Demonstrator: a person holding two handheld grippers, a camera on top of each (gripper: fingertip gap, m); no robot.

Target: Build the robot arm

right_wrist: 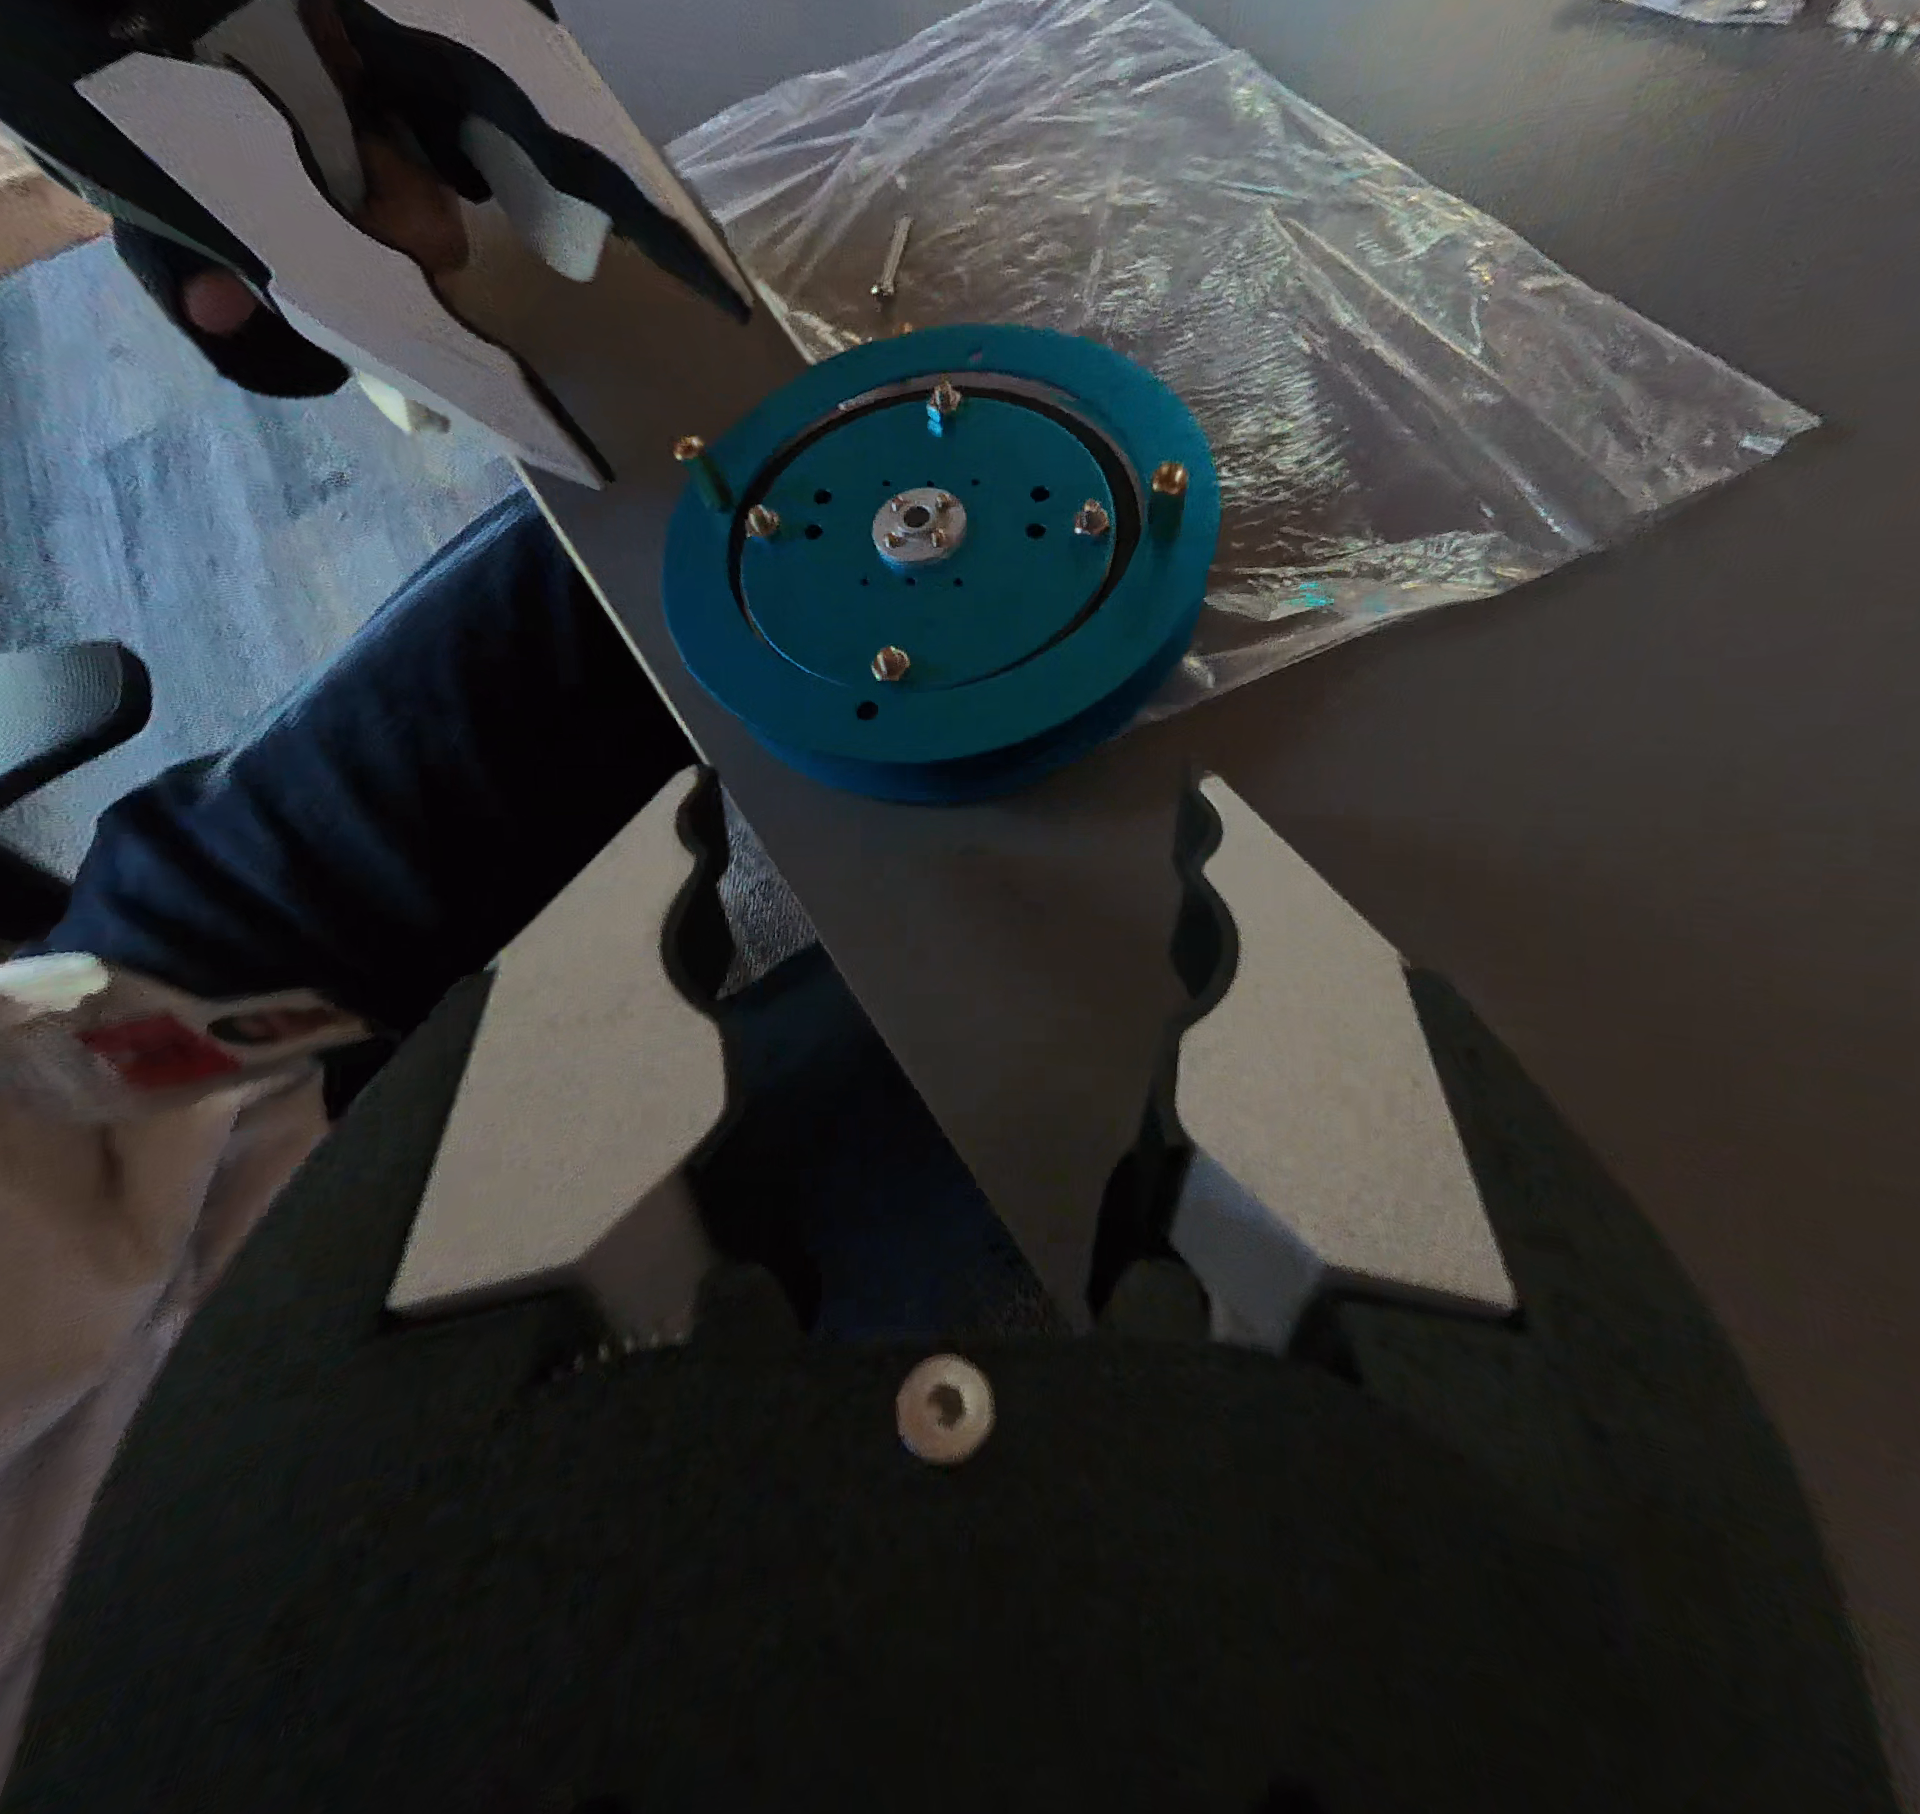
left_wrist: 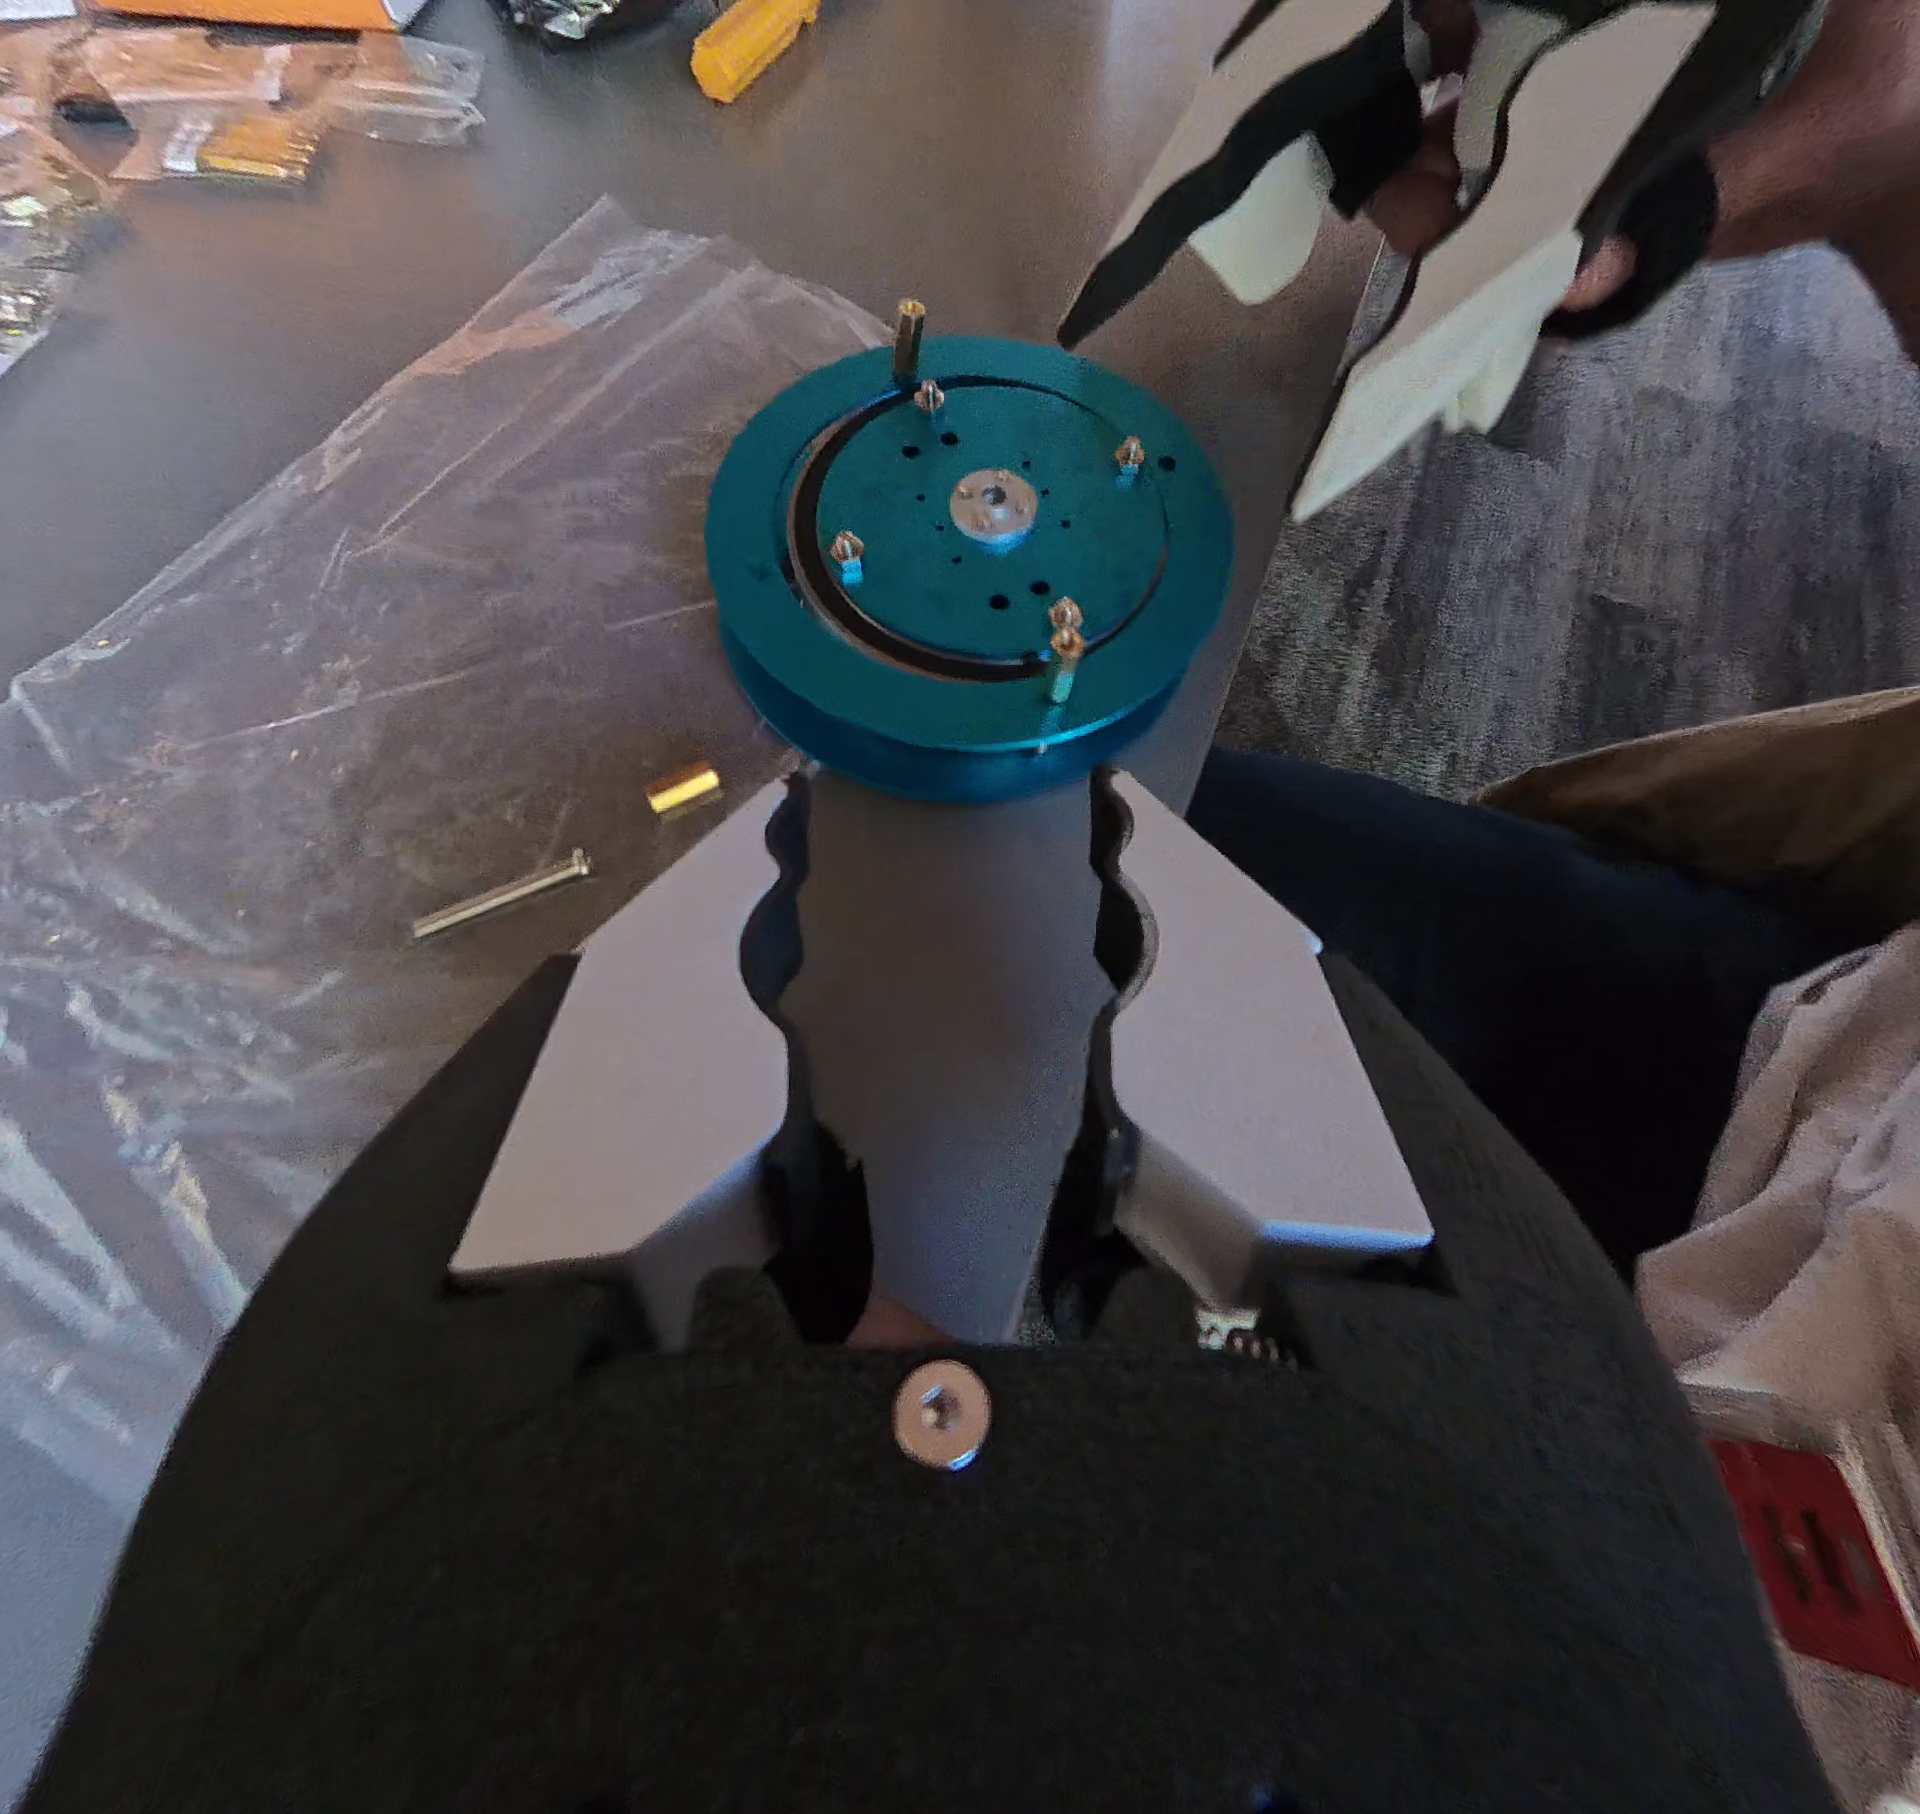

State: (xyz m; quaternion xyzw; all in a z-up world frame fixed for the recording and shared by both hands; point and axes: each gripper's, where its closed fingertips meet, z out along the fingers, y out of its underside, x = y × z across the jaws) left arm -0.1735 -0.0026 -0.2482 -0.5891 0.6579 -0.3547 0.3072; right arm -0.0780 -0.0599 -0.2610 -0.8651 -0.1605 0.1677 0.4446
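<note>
While my left tongs [left_wrist: 945,788] and right tongs [right_wrist: 951,793] gape empty, the blue wheel [left_wrist: 966,559] lies flat just ahead of both. Left tips sit nearer its rim.

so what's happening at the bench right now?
A person holds a gripper in each hand over a blue pulley-like disc that sits at the edge of the grey table, partly on a clear plastic bag. Brass standoffs stand up from the disc. The left gripper and the right gripper both hover close to the disc with jaws open, holding nothing. A loose brass spacer, a long screw and a yellow screwdriver lie nearby.
</note>
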